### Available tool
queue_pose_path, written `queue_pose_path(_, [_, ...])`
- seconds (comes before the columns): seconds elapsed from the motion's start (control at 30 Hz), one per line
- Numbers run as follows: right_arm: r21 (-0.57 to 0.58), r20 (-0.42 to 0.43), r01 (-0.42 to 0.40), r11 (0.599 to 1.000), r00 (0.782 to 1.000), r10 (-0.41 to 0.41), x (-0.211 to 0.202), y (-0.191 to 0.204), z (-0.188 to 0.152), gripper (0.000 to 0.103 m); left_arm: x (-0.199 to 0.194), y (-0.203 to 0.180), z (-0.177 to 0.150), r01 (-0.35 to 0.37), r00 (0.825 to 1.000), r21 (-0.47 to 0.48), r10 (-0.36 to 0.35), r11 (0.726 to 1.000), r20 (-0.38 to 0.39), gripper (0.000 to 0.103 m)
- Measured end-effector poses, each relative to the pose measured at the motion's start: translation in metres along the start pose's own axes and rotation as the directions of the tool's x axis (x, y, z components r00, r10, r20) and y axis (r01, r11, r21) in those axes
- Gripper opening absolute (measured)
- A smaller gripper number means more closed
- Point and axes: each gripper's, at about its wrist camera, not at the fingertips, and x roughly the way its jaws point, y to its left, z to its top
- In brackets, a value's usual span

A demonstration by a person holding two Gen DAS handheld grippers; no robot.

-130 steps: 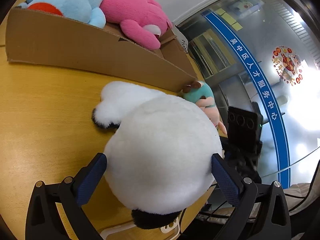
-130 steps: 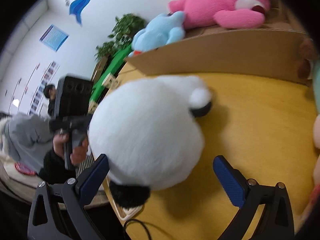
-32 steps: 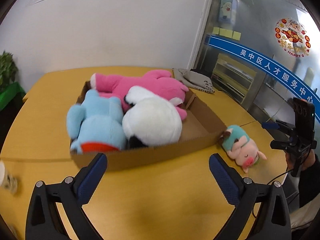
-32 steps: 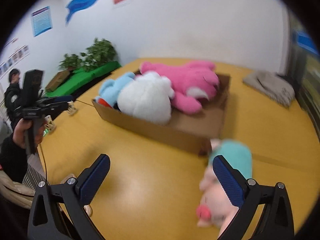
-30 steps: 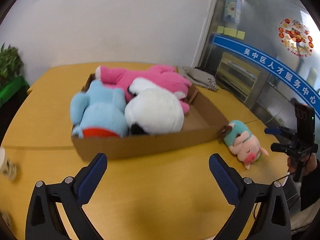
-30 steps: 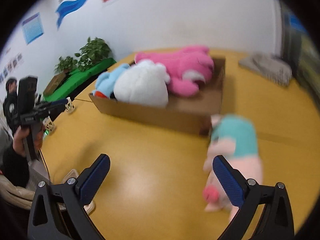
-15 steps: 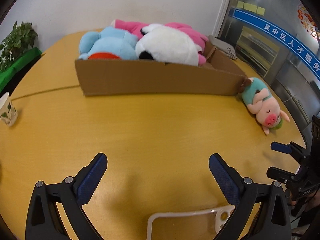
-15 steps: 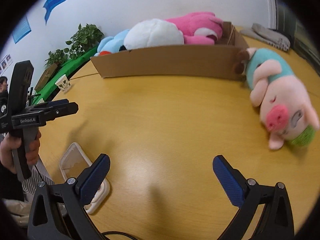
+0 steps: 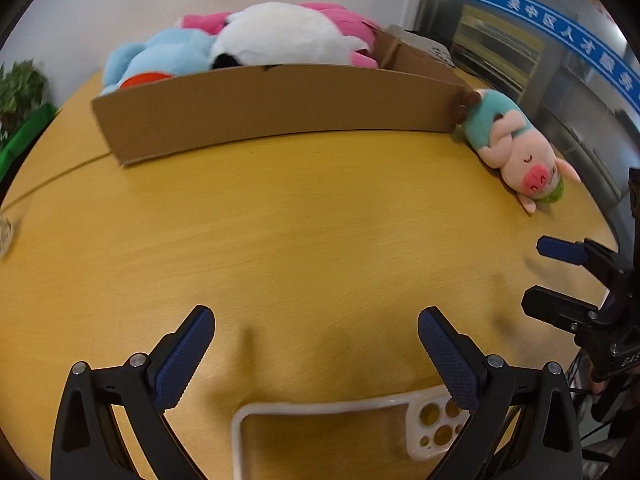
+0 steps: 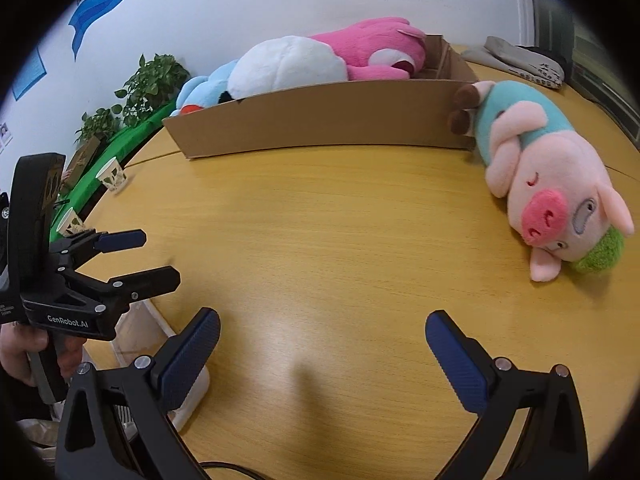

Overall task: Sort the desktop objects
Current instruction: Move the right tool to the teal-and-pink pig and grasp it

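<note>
Left gripper (image 9: 316,344): wide open, empty, above table (image 9: 300,220).
Right gripper (image 10: 322,338): wide open, empty.
Pig (image 10: 540,172): lying beside box (image 10: 320,116).

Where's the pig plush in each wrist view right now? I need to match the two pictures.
Left wrist: pig plush at the right, lying on the table by the box's corner.
Right wrist: pig plush at the right, larger, snout toward the camera.
Shared landmark: the cardboard box, its corner beside the pig's feet.
</note>
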Motion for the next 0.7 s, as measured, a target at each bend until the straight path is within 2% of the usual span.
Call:
queue_pose_path(0.17, [0.018, 0.023, 0.035, 0.999, 0.999, -0.036, -0.009, -0.018, -0.002, 0.103, 0.011, -0.029, 0.015, -0.015, 1.0, 0.062, 0.016, 0.998, -0.014, 0.103])
queue_pose_path(0.33, [0.063, 0.048, 0.073, 0.995, 0.996, -0.076, -0.015, -0.045, -0.002, 0.103, 0.018, -0.057, 0.028, 0.003, 1.0, 0.12, 0.0, 0.993, -0.021, 0.103])
queue_pose_path(0.53, [0.134, 0.062, 0.129, 0.983, 0.988, -0.139, -0.025, -0.08, -0.004, 0.103, 0.031, -0.096, 0.052, 0.082, 0.996, 0.18, -0.077, 0.98, -0.035, 0.103])
queue_pose_path(0.7, [0.188, 0.071, 0.16, 0.969, 0.982, -0.176, -0.032, -0.107, -0.006, 0.103, 0.045, -0.126, 0.081, 0.176, 0.984, 0.203, -0.166, 0.963, -0.062, 0.103])
